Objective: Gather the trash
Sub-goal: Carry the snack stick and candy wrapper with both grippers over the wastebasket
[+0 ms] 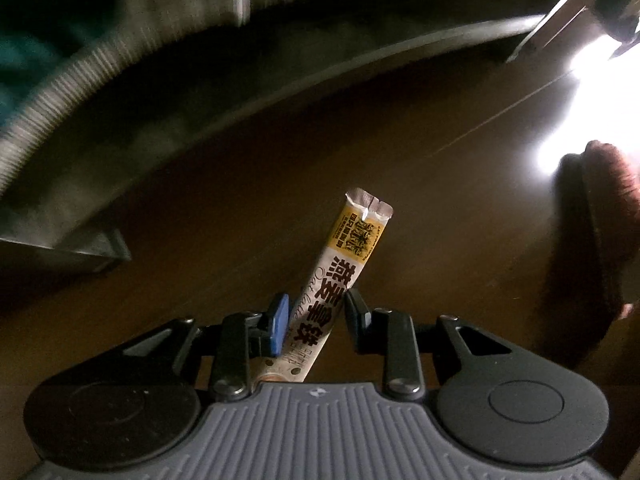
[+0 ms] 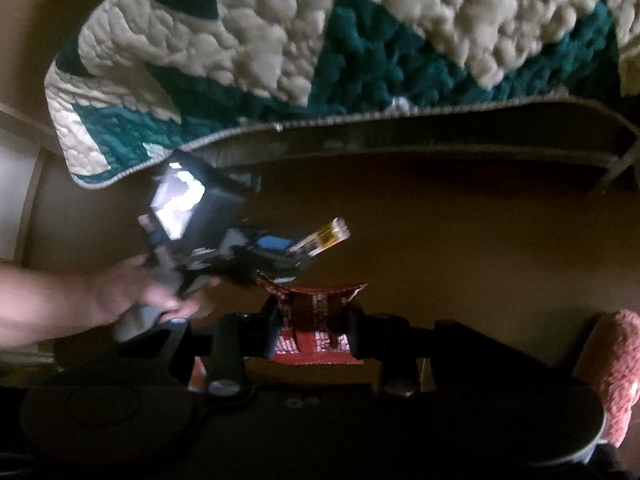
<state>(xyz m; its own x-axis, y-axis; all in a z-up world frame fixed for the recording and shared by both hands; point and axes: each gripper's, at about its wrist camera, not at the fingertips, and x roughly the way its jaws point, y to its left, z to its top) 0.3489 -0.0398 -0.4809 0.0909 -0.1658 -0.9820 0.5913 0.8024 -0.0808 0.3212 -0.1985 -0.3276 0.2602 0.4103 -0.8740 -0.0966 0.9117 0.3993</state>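
My left gripper (image 1: 316,312) is closed on a long oat latte sachet (image 1: 340,272), which stands up between the fingers, above the brown floor (image 1: 400,140). My right gripper (image 2: 313,320) is clamped on a torn red wrapper (image 2: 310,312). Behind both, a green and white quilt (image 2: 320,40) hangs over the bed edge.

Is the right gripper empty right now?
No, the right gripper is clamped on a red wrapper that sits pinched between its two fingers.
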